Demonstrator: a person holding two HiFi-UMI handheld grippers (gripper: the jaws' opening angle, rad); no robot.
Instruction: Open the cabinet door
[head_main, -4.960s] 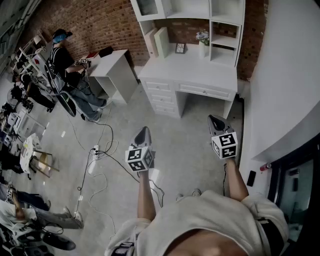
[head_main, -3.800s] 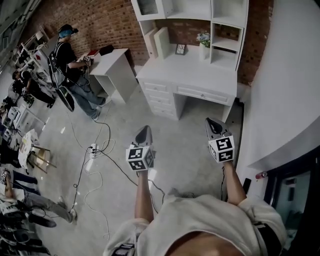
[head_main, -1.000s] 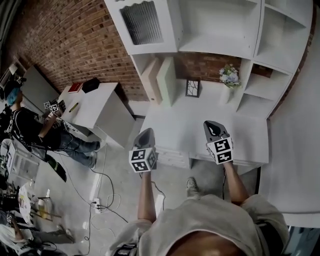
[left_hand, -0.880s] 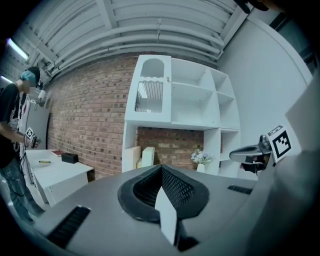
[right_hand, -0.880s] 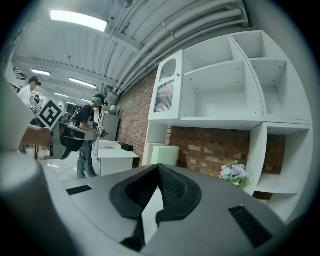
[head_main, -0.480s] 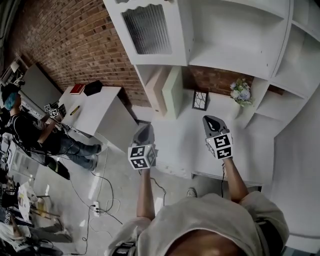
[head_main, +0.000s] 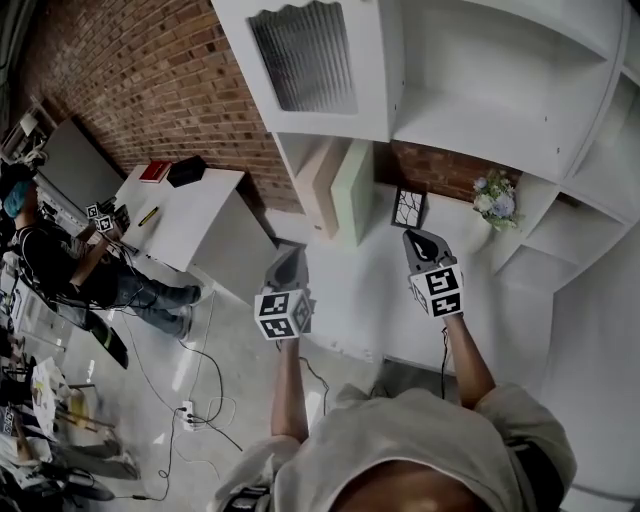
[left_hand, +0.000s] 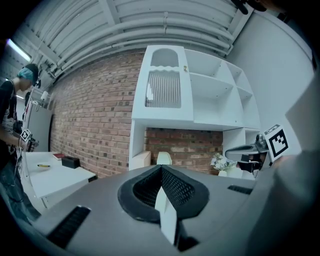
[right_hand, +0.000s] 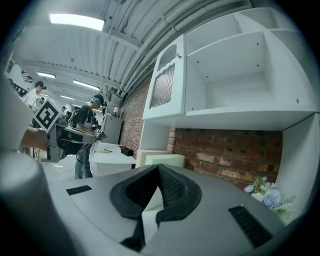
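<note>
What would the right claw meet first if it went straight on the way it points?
Probably the upright pale green box, straight beyond the shut right claw; depth is unclear.

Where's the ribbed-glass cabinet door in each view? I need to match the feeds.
Head view: cabinet door at top, left of centre.
Left gripper view: cabinet door upper centre, face-on.
Right gripper view: cabinet door upper centre, seen obliquely.
Shared landmark: the flowers.

Cabinet door sits left of open shelves, above the desk.
</note>
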